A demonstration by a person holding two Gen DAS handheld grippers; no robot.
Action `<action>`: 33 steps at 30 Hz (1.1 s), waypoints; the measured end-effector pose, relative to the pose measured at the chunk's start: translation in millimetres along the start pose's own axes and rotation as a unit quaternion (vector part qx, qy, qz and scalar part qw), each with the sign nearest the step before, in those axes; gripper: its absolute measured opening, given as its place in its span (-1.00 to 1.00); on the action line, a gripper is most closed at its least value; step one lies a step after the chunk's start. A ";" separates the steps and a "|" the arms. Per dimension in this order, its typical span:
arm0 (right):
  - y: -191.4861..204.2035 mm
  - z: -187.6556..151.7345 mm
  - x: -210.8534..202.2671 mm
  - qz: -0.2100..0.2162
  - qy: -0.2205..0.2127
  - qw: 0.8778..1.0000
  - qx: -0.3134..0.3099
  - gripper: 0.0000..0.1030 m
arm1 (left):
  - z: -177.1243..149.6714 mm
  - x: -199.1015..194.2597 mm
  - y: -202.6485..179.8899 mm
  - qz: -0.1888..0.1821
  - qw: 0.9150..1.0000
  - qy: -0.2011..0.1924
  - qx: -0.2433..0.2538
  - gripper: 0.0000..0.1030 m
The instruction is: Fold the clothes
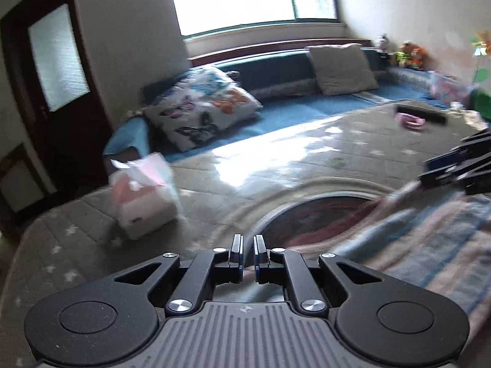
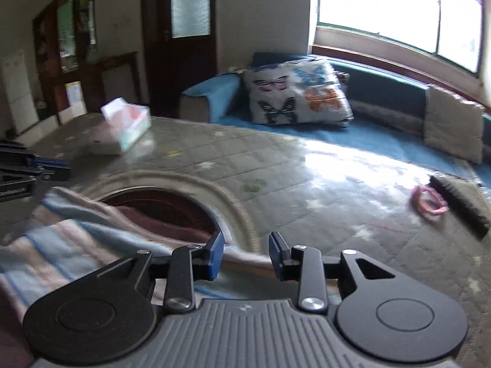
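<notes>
A pink, blue and white striped garment lies on the grey quilted star-print surface, partly over a round dark-red patch. My left gripper hovers at the garment's left edge, its jaws a narrow slit apart with nothing between them. In the right wrist view the garment spreads to the left and under my right gripper, which stands open above the cloth's edge without pinching it. Each gripper shows in the other's view: the right gripper at the right edge, the left gripper at the left edge.
A soft tissue pack stands on the surface's far left. A pink ring-shaped item and a dark bar lie far right. Behind runs a blue sofa with a butterfly pillow and a beige cushion.
</notes>
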State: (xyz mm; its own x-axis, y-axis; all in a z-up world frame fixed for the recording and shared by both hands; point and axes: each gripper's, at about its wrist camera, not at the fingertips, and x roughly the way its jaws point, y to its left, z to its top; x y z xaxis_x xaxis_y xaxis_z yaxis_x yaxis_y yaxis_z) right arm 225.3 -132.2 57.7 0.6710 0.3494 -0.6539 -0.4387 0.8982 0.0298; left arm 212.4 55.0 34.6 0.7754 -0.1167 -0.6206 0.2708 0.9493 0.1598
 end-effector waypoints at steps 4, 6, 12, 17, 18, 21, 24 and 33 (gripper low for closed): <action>3.7 -5.7 20.8 0.012 0.027 1.000 0.009 -0.39 | -4.5 17.0 -17.8 -0.015 0.999 0.027 0.025 -0.83; 0.3 -8.2 31.3 0.007 0.037 0.999 0.023 -0.39 | -7.3 30.9 -18.3 -0.011 0.998 0.047 0.027 -0.83; -4.3 -14.6 37.9 0.001 0.044 0.998 0.033 -0.23 | -18.9 54.9 4.7 0.009 0.996 0.089 -0.003 -0.80; 15.5 -14.6 21.2 0.003 0.035 0.999 -0.001 0.18 | -24.3 19.0 22.9 0.024 0.997 0.064 -0.030 -0.18; 21.4 -14.8 17.3 0.007 0.034 0.999 -0.008 0.28 | -26.5 9.9 26.3 0.026 0.997 0.059 -0.034 -0.16; 41.9 -17.4 5.4 0.022 0.029 0.999 -0.031 0.52 | -37.8 -17.6 36.9 0.028 0.997 0.048 -0.051 -0.08; 62.8 -21.1 -3.7 0.039 0.026 0.998 -0.051 0.66 | -56.3 -46.9 43.9 0.019 0.997 0.039 -0.068 -0.07; 118.4 -36.1 -21.0 0.082 0.023 0.992 -0.094 0.78 | -106.8 -110.9 26.4 -0.040 0.996 0.015 -0.078 -0.08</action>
State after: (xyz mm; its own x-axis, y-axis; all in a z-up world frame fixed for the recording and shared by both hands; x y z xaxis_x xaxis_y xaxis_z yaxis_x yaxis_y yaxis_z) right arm 137.7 -42.9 47.7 0.5549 0.4708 -0.6859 -0.6471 0.7624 -0.0002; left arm 72.6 124.2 25.6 0.7373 -0.1878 -0.6490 0.2371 0.9714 -0.0117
